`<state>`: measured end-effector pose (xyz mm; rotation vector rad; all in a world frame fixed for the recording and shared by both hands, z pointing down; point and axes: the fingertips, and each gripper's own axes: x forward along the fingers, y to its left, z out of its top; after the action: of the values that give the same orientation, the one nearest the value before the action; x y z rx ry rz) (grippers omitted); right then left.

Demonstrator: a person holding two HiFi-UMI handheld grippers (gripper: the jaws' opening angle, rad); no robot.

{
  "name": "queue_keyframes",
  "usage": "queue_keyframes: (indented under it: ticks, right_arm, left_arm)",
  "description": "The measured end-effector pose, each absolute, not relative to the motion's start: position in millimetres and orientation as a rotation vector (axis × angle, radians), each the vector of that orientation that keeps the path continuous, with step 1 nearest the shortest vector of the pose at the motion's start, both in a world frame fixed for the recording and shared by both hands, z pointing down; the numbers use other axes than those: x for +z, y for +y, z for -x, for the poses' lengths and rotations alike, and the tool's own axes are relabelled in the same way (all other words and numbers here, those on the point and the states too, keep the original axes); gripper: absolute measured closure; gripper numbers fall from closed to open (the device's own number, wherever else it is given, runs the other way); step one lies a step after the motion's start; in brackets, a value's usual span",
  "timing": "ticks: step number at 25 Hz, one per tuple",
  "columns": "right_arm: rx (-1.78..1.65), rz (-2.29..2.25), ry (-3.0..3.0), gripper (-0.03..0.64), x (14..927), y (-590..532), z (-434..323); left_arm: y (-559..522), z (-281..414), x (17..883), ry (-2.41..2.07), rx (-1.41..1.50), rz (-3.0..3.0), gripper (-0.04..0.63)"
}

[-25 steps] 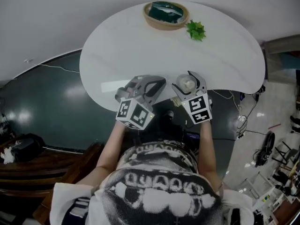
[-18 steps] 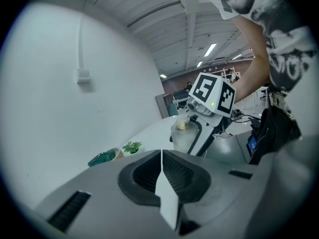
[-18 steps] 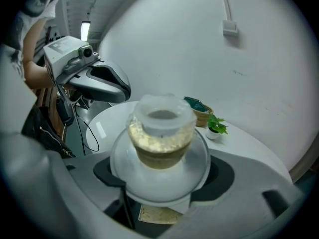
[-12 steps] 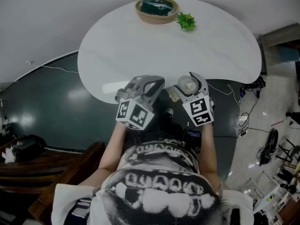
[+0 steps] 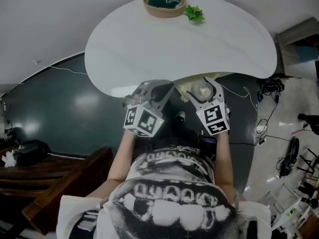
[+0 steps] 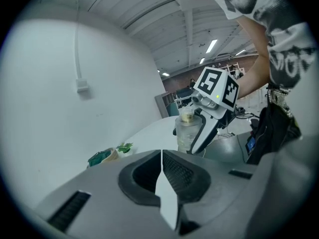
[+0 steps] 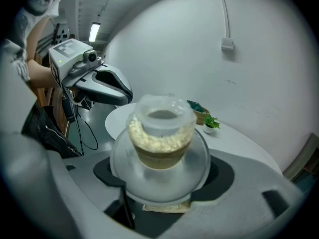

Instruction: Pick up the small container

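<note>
The small container point(image 7: 160, 143) is a clear lidded tub with pale grainy filling. My right gripper point(image 7: 159, 188) is shut on it, jaws wide around its body. In the head view the container point(image 5: 201, 89) hangs in the right gripper point(image 5: 203, 83) just off the near edge of the white table point(image 5: 149, 49). My left gripper point(image 5: 163, 89) sits beside it on the left, its jaws shut and empty. The left gripper view shows its closed fingertips point(image 6: 162, 171) and, beyond them, the container point(image 6: 186, 132) held by the right gripper point(image 6: 209, 116).
A wooden bowl with green contents point(image 5: 164, 4) and a small green plant point(image 5: 194, 14) stand at the table's far edge. Dark floor lies under the grippers. Cables and gear point(image 5: 269, 113) lie on the floor to the right. A dark bench point(image 5: 55, 178) stands at left.
The table has drifted away toward the top of the head view. The right gripper with the container has come off the near table edge; the left gripper stays beside it.
</note>
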<state>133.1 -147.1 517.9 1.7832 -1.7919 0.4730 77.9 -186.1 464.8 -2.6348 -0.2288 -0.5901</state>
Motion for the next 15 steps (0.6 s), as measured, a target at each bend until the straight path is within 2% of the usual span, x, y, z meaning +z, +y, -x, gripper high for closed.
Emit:
queue_keyframes:
  ticks: [15]
  right_arm:
    - [0.413,-1.722,-1.831,0.281,510.4,-78.4,-98.2]
  left_arm:
    - [-123.9,-45.1,465.7,-0.158,-0.608,2.636,0.586]
